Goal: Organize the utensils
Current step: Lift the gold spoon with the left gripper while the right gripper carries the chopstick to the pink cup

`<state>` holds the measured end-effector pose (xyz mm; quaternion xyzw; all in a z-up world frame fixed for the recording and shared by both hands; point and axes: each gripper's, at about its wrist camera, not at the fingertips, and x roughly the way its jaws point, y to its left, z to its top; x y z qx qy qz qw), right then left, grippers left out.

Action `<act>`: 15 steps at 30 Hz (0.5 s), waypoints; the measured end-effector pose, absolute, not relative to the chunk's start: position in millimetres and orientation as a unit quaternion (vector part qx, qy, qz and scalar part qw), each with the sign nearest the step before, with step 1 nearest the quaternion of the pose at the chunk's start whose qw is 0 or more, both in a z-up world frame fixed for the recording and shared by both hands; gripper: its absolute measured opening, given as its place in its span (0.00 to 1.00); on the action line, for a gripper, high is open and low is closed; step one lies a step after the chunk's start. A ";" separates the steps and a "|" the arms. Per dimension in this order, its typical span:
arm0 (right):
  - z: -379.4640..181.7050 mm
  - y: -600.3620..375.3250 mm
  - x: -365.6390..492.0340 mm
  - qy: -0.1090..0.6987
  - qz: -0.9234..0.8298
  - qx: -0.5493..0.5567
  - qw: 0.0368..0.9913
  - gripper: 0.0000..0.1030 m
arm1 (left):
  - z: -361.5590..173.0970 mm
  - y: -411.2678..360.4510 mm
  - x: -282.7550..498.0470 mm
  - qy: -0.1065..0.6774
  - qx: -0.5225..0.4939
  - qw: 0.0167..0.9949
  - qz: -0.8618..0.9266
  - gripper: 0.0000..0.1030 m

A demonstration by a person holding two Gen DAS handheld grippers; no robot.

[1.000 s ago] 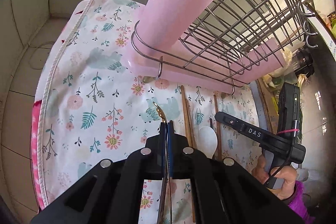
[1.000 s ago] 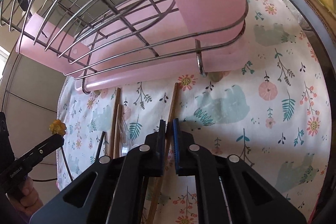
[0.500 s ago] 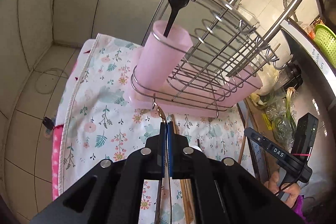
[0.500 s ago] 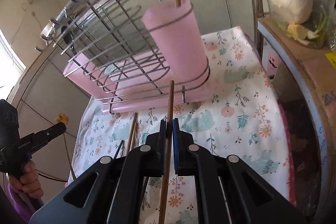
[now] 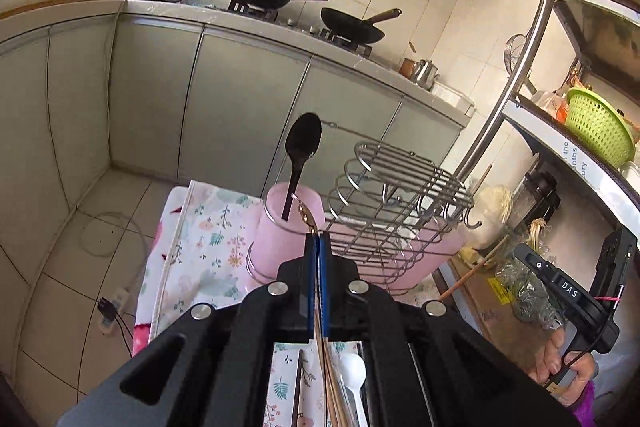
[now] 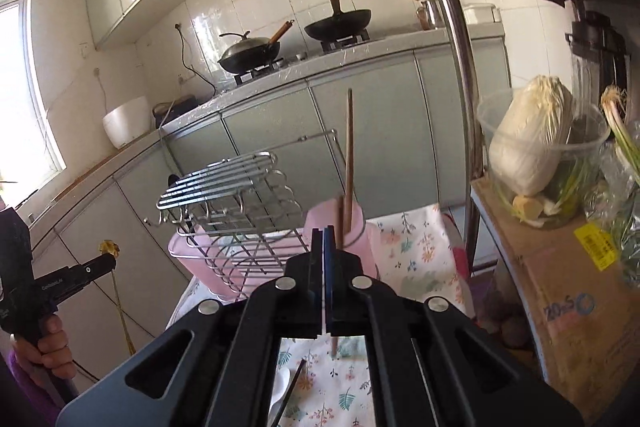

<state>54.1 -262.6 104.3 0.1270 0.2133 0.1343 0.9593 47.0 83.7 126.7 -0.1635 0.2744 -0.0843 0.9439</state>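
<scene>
A wire dish rack (image 5: 400, 195) on a pink tray stands on the floral cloth (image 5: 208, 243). At its left end a pink cup (image 5: 280, 227) holds a black spoon (image 5: 302, 151). My left gripper (image 5: 317, 239) is shut on a thin gold utensil (image 5: 306, 215), raised level with that cup's rim. In the right wrist view another pink cup (image 6: 340, 227) holds a wooden chopstick (image 6: 349, 147). My right gripper (image 6: 324, 233) is shut on a second wooden chopstick (image 6: 340, 223), held upright just before that cup.
A white spoon (image 5: 354, 375) and more chopsticks (image 5: 332, 387) lie on the cloth below my left gripper. A steel shelf post (image 6: 460, 87), a cabbage in a clear tub (image 6: 532, 143) and a cardboard box (image 6: 568, 287) stand at the right. Kitchen cabinets and woks are behind.
Both grippers have lifted well above the cloth with their utensils and tilted up to face the rack's cups. The cloth has dropped out of most of both views.
</scene>
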 end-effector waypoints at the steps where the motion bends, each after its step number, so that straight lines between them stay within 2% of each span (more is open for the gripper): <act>1: 111.0 -263.4 54.7 0.210 0.134 0.123 0.961 0.01 | 130.7 84.1 48.4 0.269 -0.166 0.945 -0.086 0.01; 6: 102.4 -262.3 64.2 0.263 0.142 0.125 0.946 0.01 | 135.8 82.1 52.5 0.261 -0.170 0.946 -0.094 0.01; 15: -26.9 -340.4 126.7 0.450 0.085 0.342 0.820 0.02 | 100.6 77.7 73.5 0.304 -0.169 0.932 -0.100 0.01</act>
